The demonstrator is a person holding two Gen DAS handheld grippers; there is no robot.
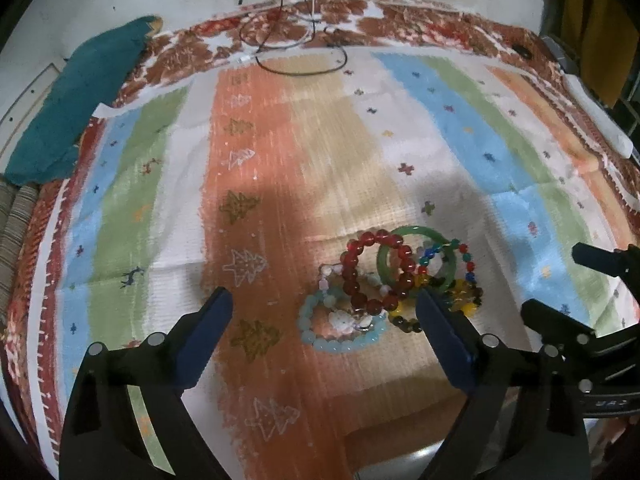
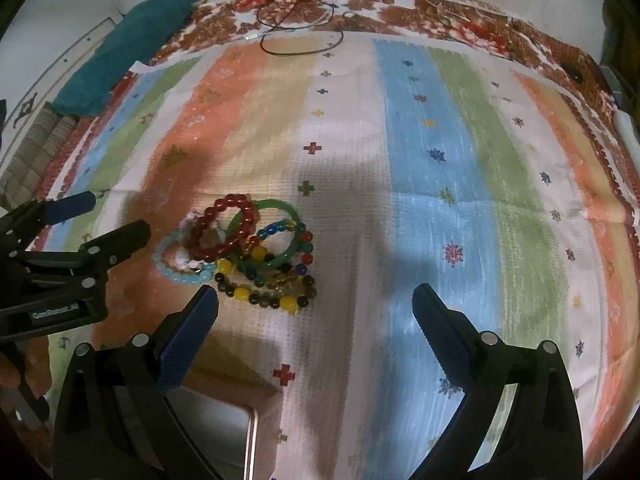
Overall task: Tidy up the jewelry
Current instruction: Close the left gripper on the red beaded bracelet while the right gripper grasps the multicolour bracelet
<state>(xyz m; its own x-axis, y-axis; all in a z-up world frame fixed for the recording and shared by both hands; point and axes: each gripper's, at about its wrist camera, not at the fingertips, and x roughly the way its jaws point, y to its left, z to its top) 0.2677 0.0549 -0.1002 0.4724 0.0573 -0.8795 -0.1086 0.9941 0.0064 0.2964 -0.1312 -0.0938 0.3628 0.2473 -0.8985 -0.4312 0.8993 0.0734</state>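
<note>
A pile of bracelets lies on the striped cloth (image 1: 320, 128). It holds a red bead bracelet (image 1: 362, 280), a green bangle (image 1: 416, 256), a pale blue bead bracelet (image 1: 340, 344), a yellow-and-dark bead bracelet (image 1: 468, 300) and a multicolour bead string (image 1: 466, 256). My left gripper (image 1: 324, 304) is open and empty, just short of the pile, its right finger (image 1: 444, 332) overlapping the pile's edge. In the right wrist view the pile shows the red bracelet (image 2: 228, 224), the green bangle (image 2: 276, 236) and the yellow-and-dark beads (image 2: 264, 296). My right gripper (image 2: 316, 300) is open and empty, right of the pile.
A box edge with a metal rim (image 2: 252, 432) sits at the near side under the cloth's front. A teal cloth (image 1: 76, 104) lies at the far left. Thin dark cords (image 1: 296, 48) loop at the far edge. A white object (image 1: 600, 120) lies at the far right.
</note>
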